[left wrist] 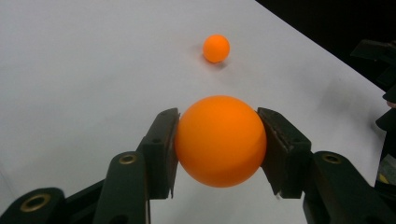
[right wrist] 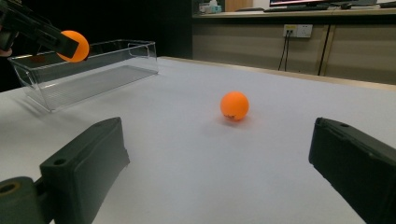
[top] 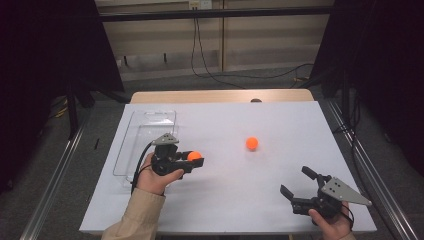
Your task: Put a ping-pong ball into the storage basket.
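Your left gripper [left wrist: 219, 140] pinches an orange ball [left wrist: 220, 141] at the lower centre of the left gripper view, one black pad pressed to each side of it. The held ball is plain, matte, uniformly orange and smooth; being a sphere, it has no long axis and points no way, and no seam or print shows on the side you see. In the high view, your left gripper [top: 196, 159] sits left of centre, jaws directed toward the right of the frame, with the ball [top: 194, 155] at their tips and clear of the white worktop [top: 280, 125]. A second orange ball [top: 252, 143] rests on the worktop near the frame's centre, well apart from the held one; in the right gripper view it [right wrist: 234, 106] bears a small dark mark low on its face. A clear plastic tray [top: 145, 131] lies along the worktop's left edge, just beside your left hand [top: 152, 179], its long axis running up the frame. Your right gripper [top: 296, 183] stands at the lower right, jaws spread wide with nothing between them.
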Available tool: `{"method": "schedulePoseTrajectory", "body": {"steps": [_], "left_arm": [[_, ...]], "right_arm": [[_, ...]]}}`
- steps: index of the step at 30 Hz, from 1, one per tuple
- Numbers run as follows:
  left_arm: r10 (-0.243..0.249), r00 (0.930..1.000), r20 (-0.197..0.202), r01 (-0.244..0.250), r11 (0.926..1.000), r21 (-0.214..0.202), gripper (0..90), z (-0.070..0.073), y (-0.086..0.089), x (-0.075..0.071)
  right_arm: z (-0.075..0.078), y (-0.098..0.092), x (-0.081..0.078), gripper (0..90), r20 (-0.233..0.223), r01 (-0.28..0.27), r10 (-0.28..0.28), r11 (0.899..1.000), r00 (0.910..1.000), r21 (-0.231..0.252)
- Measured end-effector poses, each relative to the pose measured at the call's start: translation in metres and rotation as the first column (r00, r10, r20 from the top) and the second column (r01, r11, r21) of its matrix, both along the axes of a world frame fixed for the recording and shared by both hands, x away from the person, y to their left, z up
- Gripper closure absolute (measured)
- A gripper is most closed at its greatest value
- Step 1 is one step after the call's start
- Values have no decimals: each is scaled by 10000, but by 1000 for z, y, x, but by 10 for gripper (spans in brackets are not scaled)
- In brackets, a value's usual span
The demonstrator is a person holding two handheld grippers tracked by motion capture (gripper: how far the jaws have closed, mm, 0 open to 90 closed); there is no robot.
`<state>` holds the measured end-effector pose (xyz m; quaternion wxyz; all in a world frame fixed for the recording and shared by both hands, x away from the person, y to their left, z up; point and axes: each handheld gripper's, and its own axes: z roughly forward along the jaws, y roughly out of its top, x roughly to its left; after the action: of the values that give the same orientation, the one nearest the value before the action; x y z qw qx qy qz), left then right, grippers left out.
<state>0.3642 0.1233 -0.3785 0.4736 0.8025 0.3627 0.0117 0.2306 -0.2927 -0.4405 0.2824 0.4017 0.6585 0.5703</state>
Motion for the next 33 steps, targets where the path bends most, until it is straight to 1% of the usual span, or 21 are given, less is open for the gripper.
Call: {"method": "schedulePoseTrajectory", "body": {"steps": [8,11,12,33], "left_arm": [[68,10000,5,-68,10000,31,508,0,2,1],[86,10000,47,-87,9999,107,508,1,3,1],[131,9999,26,-131,9999,40,508,1,3,1],[350,9993,111,-350,9994,-32,508,4,12,3]], "right_arm": [[0,0,0,31,-2,-2,2,10000,10000,-20],[0,0,0,31,-14,3,-3,10000,10000,6],[0,0,0,31,-11,4,-4,10000,10000,2],[0,0,0,31,-14,-1,1,10000,10000,-10]]}}
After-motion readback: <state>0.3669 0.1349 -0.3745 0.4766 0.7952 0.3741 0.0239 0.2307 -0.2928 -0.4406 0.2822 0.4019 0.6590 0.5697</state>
